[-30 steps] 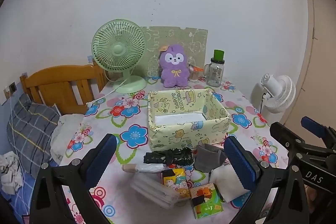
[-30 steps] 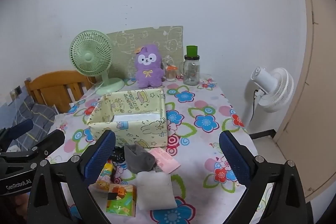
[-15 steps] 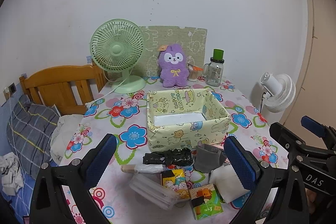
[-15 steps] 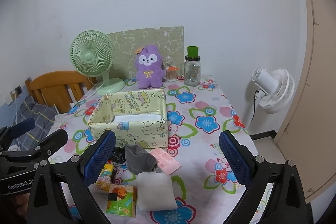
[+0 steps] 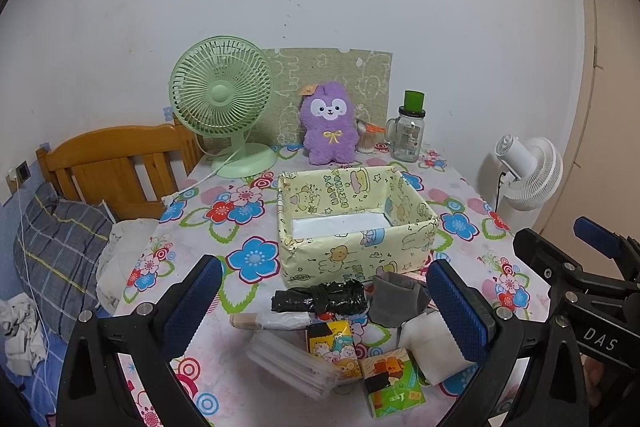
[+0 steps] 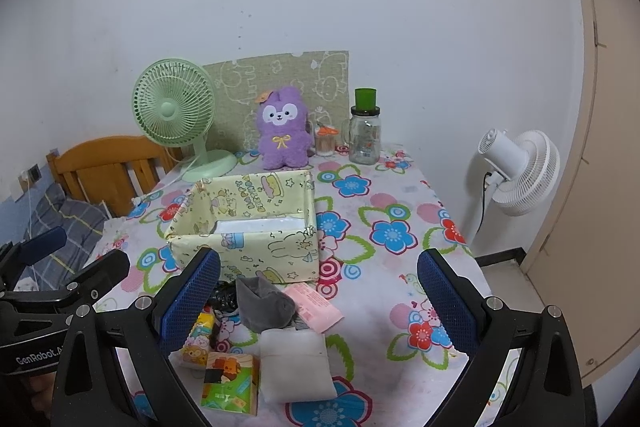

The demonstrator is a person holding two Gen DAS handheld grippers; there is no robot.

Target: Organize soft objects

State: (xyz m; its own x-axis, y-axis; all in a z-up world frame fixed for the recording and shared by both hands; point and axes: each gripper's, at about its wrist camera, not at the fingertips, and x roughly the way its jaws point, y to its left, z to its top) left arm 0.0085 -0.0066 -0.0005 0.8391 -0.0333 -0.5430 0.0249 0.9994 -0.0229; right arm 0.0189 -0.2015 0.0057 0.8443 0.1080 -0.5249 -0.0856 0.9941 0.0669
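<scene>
Hovering above the near edge of the table (image 5: 460, 187), the left gripper (image 5: 324, 303) has its jaws spread wide, nothing between them. The right gripper (image 6: 318, 297) hangs alongside, jaws just as far apart and empty. Below lies the pile near that edge: grey cloth (image 6: 262, 305), white pad (image 6: 294, 365), pink packet (image 6: 314, 307), black bundle (image 5: 320, 297) and green tissue pack (image 6: 230, 383). The yellow box (image 5: 356, 223) sits mid-table just behind them, with the purple plush (image 6: 283, 129) at the far edge.
</scene>
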